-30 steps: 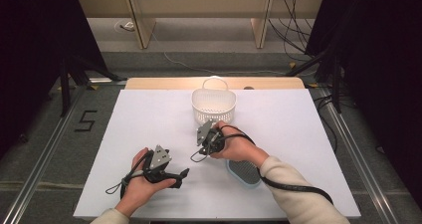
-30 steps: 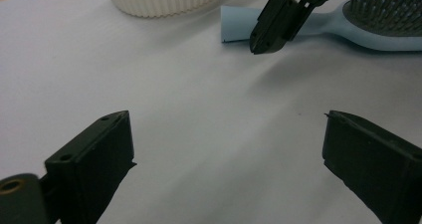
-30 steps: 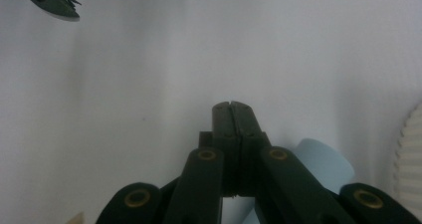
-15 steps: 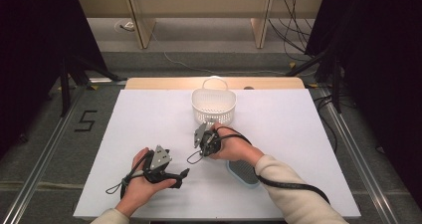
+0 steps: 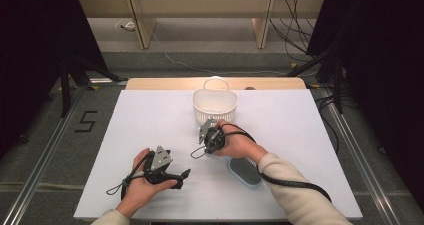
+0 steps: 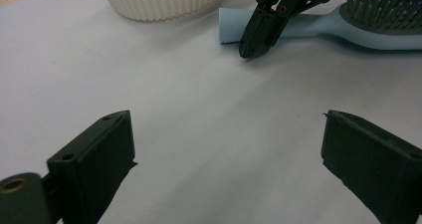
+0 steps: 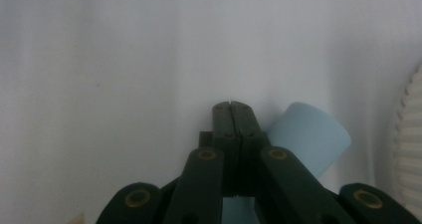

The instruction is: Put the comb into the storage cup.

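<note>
The right gripper and the hand holding it sit slightly farther from the white ribbed plastic basket than a second ago, shifted a little toward the near edge of the white table. Less of the light blue plastic hairbrush shows beyond the sleeve, because the forearm now covers more of it.

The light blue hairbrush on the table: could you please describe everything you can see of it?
The light blue plastic hairbrush lies flat on the white table, bristle side up, near the white ribbed basket. It has an oval head with a dark pad of thin bristles and a straight, blunt-ended handle. The shut right gripper hovers at the handle; whether it touches is unclear.
</note>
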`<state>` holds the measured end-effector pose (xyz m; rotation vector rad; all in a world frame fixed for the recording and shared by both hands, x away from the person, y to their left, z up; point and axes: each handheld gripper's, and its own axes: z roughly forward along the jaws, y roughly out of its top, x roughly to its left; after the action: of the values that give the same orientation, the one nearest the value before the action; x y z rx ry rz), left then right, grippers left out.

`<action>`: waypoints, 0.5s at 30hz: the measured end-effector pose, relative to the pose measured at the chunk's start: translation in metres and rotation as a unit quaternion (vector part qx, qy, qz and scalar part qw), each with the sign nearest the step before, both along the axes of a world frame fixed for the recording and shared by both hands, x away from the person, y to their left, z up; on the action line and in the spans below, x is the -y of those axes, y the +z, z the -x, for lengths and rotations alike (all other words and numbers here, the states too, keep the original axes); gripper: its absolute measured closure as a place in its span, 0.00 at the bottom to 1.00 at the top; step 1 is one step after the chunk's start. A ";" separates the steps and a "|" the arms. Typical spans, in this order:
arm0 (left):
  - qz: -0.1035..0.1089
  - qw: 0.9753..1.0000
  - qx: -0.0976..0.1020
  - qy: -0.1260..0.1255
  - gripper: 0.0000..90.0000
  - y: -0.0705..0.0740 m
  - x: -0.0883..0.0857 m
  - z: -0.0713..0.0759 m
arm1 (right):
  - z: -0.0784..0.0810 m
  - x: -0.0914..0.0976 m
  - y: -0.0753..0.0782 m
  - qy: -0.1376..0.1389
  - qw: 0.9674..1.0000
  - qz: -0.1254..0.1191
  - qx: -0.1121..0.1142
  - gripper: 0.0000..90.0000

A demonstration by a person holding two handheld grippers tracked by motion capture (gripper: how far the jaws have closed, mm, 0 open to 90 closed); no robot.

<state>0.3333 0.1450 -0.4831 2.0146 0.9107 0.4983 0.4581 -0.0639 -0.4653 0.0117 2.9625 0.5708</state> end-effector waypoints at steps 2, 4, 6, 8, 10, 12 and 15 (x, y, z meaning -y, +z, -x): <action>0.000 1.000 0.001 0.001 0.07 0.000 0.000 0.000 | -0.002 0.002 0.000 -0.003 1.000 -0.001 -0.002 1.00; -0.001 1.000 0.000 0.000 0.07 0.000 0.000 0.000 | -0.003 0.003 0.000 -0.008 1.000 0.003 -0.004 1.00; 0.000 1.000 0.000 0.001 0.07 0.000 0.000 0.000 | -0.004 0.005 0.001 -0.012 1.000 0.009 0.000 1.00; 0.000 1.000 0.001 0.001 0.07 0.000 0.000 0.000 | -0.005 0.006 0.002 -0.014 1.000 0.015 0.000 1.00; 0.000 1.000 0.001 0.001 0.07 0.000 0.000 0.000 | -0.005 0.008 0.002 -0.017 1.000 0.021 0.002 1.00; 0.001 1.000 0.001 0.001 0.07 0.000 0.000 0.000 | -0.006 0.010 0.003 -0.020 0.999 0.025 0.000 1.00; 0.000 1.000 0.000 0.001 0.07 0.000 0.000 0.000 | -0.007 0.012 0.003 -0.022 0.999 0.027 0.001 1.00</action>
<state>0.3333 0.1447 -0.4832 2.0139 0.9125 0.4996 0.4648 -0.0757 -0.4623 0.0697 2.9659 0.4847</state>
